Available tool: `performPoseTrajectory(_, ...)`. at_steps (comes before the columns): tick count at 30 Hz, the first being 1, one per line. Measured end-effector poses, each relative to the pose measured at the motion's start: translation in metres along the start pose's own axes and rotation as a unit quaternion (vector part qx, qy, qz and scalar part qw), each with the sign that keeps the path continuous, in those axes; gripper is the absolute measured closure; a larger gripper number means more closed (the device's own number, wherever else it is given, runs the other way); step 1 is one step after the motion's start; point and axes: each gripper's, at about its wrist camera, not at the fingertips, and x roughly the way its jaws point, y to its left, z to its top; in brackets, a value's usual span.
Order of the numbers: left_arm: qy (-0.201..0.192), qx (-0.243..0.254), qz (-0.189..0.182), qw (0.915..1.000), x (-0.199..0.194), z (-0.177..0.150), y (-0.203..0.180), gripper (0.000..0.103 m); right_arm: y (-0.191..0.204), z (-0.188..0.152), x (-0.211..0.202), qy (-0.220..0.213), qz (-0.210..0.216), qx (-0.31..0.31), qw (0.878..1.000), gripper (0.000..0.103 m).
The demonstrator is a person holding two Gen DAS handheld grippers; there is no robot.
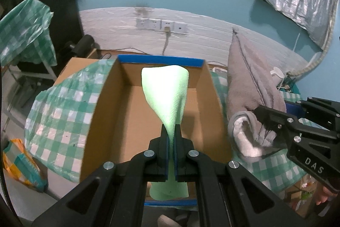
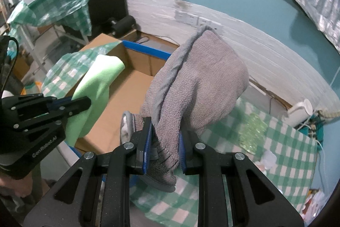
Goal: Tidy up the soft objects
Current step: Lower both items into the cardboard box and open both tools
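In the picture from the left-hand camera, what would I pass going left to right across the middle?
Green-and-white checked plastic cloth → open brown cardboard box with blue-taped rim → pale green soft cloth held in the left tongs → grey fleecy towel → black right tongs.

Black left gripper [image 1: 171, 131], right gripper [image 2: 165, 137]: blue-lined jaws, silver screws, white lettering
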Motion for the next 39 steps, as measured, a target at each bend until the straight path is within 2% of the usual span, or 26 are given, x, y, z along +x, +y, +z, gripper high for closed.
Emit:
performPoseTrajectory(13,0.015,-0.022,0.022,0.9994,0.013,-0.003,0.034,0.099,0.050,0.014,0.041,0.036,0.036,-0.043,0.998,0.083)
performPoseTrajectory(19,0.022,-0.026,0.033,0.9989,0.018,-0.005,0.041,0.099,0.062,0.013,0.058,0.055,0.048,-0.055,0.996,0.083)
performPoseTrajectory(22,0.037,-0.034,0.031,0.9983,0.024,-0.007,0.046,0.099,0.064,0.013,0.064,0.060,0.051,-0.053,0.995,0.079)
performPoseTrajectory(25,0.045,-0.042,0.037,0.9974,0.027,-0.008,0.049,0.090,0.063,0.013,0.065,0.055,0.043,-0.053,0.996,0.066)
performPoseTrajectory(27,0.044,-0.045,0.046,0.9970,0.027,-0.008,0.051,0.074,0.062,0.014,0.064,0.051,0.026,-0.055,0.997,0.066)
performPoseTrajectory(30,0.037,-0.049,0.049,0.9969,0.025,-0.007,0.052,0.060,0.056,0.014,0.061,0.045,0.025,-0.047,0.998,0.052)
performPoseTrajectory(32,0.035,-0.050,0.051,0.9969,0.023,-0.007,0.052,0.058,0.052,0.014,0.059,0.041,0.019,-0.044,0.998,0.044)
performPoseTrajectory(39,0.032,-0.043,0.044,0.9976,0.022,-0.007,0.045,0.055,0.039,0.011,0.052,0.036,0.006,-0.028,0.999,0.038)
